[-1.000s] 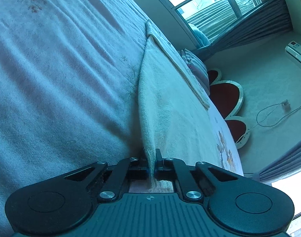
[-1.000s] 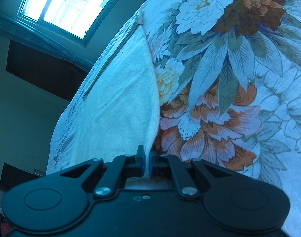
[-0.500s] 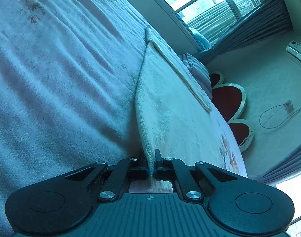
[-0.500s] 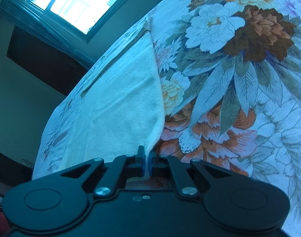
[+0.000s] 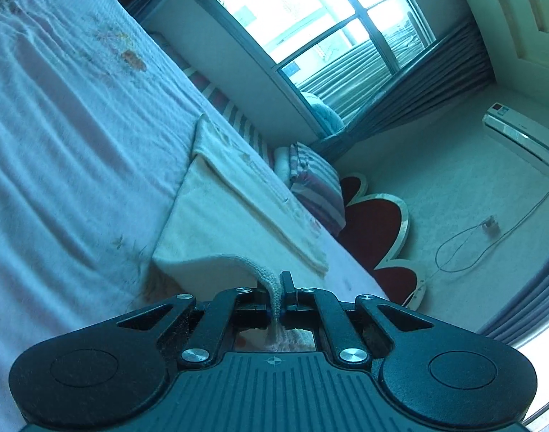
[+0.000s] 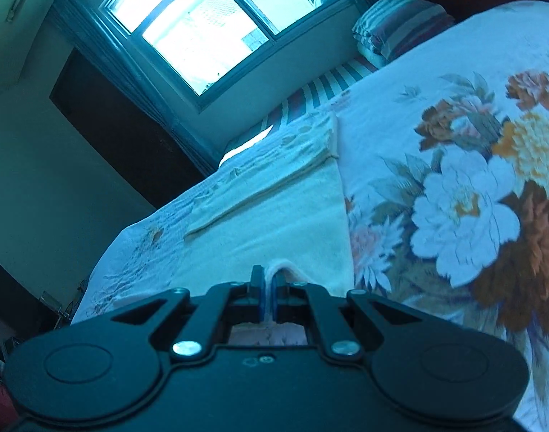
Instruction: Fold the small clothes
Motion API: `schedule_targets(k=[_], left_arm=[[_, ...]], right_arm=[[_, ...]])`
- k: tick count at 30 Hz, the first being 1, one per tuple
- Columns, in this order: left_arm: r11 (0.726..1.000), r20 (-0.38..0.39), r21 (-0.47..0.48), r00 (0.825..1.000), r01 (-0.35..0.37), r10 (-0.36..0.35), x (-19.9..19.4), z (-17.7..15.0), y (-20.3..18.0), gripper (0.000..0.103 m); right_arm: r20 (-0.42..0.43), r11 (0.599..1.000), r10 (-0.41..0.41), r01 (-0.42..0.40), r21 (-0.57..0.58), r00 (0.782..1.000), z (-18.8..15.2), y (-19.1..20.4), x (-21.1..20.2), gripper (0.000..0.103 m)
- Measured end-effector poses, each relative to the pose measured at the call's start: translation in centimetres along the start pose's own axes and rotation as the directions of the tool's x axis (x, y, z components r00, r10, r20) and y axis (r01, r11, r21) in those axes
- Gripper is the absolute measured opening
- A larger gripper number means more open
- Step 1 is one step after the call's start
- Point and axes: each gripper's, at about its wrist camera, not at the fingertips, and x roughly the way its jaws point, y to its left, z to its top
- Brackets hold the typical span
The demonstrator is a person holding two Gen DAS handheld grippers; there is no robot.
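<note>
Bedroom setting: a bed with a floral bedspread [image 5: 69, 151] fills the left of the left wrist view, with a bright window [image 5: 321, 32] behind it. A striped pillow [image 5: 317, 187] lies at the head of the bed beside a red petal-shaped headboard [image 5: 375, 223]. A wall air conditioner [image 5: 519, 140] hangs at right, its cable [image 5: 465, 241] trailing down the wall; the label on the unit is too small to read. No containers in view.

Left gripper [image 5: 277, 295]: jaws clenched on the near edge of a cream knit garment [image 5: 217, 223]. The pinched edge humps up just ahead of the fingertips. The rest lies flat on the bedspread, a folded band across its far end.

Change vs 0.5 s ago: the cloth then stood as a steep ridge running away from the jaws; it now lies spread flat, and the view has tipped up to show more window and wall.

Right wrist view: the bedspread [image 6: 454, 194] shows large orange and white flowers at right. The window [image 6: 209, 25] sits top centre, the striped pillow [image 6: 396, 28] at upper right, a dark doorway [image 6: 123, 126] at left. Right gripper [image 6: 268, 293]: jaws clenched on a small raised fold of the same garment [image 6: 274, 212], blue pads [image 6: 263, 300] visible. The cloth extends flat ahead to its folded far band.

Change vs 0.5 s ago: the garment panel was tilted up on edge; it now rests flat on the bed.
</note>
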Motion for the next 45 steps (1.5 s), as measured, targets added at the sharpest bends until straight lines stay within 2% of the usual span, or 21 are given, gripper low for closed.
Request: schedule_targets(k=[7,16,23,27,32,37,45], left_arm=[[1.0,0.015,0.017,1.0,0.007,-0.007,4.9,4.5,-2.1,0.004],[0.999,0.018,0.033,1.0,-0.022,0.022,13.6,11.0,-3.9,0.004],[0.995,0.007,0.007,0.995,-0.1,0.1,21.0,14.0,-2.5,0.004],[0.989,-0.028,0.001,0.989,-0.146,0.146,24.9,15.0,-1.2,0.004],[0.987,-0.061,-0.002,0.985,-0.16,0.16,28.8,16.4,0.2,0.004],[0.979,-0.115,0.003,0.972,-0.205,0.204,31.9,17.7,1.5,0.004],[0.977,-0.142,-0.001,0.967,-0.214,0.212,35.9,19.4,3.5,0.004]], right_arm=[[0.034,0.997,0.0,0.002,-0.082,0.999,6.0,1.7,3.6,0.005],[0.056,0.999,-0.004,0.007,-0.052,0.998,13.1,0.6,10.5,0.005],[0.005,0.999,0.0,0.0,-0.044,1.0,17.8,-2.0,18.2,0.005],[-0.034,0.999,-0.013,0.012,-0.03,0.999,19.1,-3.4,22.1,0.005],[-0.048,0.999,-0.028,0.028,0.02,0.998,19.8,-4.7,25.7,0.005],[-0.087,0.996,-0.054,0.061,0.071,0.995,20.8,-5.7,28.9,0.005],[-0.13,0.99,-0.067,0.083,0.118,0.989,22.2,-7.3,33.6,0.006]])
